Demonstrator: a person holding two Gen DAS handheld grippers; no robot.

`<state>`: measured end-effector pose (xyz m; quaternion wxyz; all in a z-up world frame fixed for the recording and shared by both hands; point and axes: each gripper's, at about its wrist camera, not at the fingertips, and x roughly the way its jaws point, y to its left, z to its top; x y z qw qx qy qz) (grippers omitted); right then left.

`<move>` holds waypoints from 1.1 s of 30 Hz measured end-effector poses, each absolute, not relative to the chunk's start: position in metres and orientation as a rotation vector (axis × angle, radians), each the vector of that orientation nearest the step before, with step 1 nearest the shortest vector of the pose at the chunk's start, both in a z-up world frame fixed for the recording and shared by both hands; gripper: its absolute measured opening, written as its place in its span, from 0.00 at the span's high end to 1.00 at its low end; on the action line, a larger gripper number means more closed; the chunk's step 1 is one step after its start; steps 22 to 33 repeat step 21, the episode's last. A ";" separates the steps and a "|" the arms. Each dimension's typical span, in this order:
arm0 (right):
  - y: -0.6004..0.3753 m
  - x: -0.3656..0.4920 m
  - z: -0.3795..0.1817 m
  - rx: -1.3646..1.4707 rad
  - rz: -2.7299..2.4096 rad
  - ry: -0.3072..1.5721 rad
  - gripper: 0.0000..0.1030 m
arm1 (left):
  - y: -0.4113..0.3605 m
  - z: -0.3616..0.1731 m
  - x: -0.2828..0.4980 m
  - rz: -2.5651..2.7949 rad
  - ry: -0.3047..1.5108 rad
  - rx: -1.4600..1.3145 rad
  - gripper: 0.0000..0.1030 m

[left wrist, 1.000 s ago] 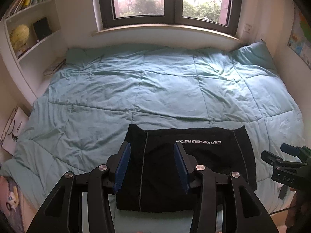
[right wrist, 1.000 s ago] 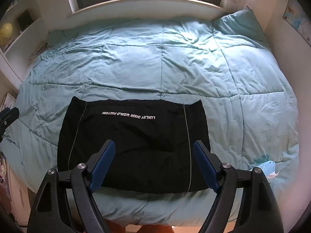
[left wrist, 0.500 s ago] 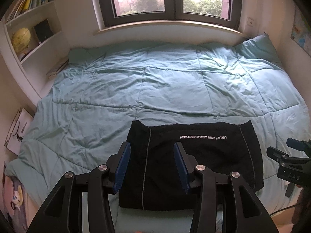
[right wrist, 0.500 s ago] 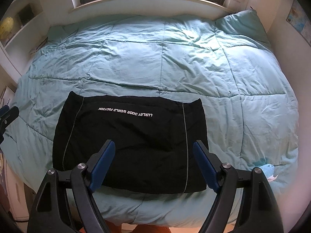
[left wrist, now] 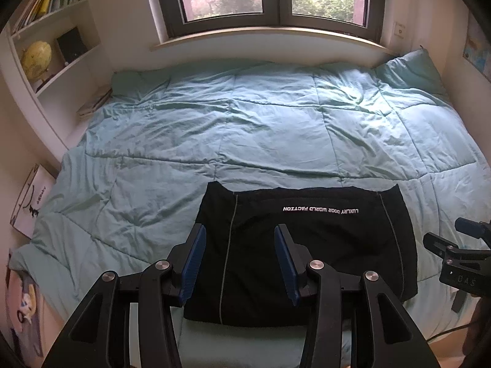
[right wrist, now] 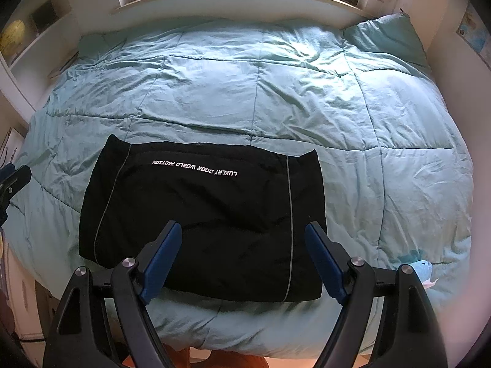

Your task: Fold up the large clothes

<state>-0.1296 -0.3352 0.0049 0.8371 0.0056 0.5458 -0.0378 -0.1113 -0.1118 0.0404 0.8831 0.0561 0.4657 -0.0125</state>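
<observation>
black folded garment [right wrist: 202, 214] with white lettering flat on teal quilted duvet [right wrist: 307, 92] near bed's front edge, left gripper [left wrist: 239, 260] jaws spread above its left part, holding nothing, right gripper [right wrist: 242, 263] jaws spread wide above its front edge, holding nothing

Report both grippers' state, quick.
Left gripper: open, holding nothing, above the garment.
Right gripper: open, holding nothing.
</observation>
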 end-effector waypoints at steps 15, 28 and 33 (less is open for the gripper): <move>-0.337 -0.137 -0.002 -0.005 -0.043 1.168 0.18 | -0.117 0.039 -0.120 0.148 0.932 0.202 0.43; -0.341 -0.137 -0.005 -0.014 -0.042 1.173 0.18 | -0.111 0.039 -0.123 0.086 0.939 0.124 0.42; -0.341 -0.137 -0.005 -0.014 -0.042 1.173 0.18 | -0.111 0.039 -0.123 0.086 0.939 0.124 0.42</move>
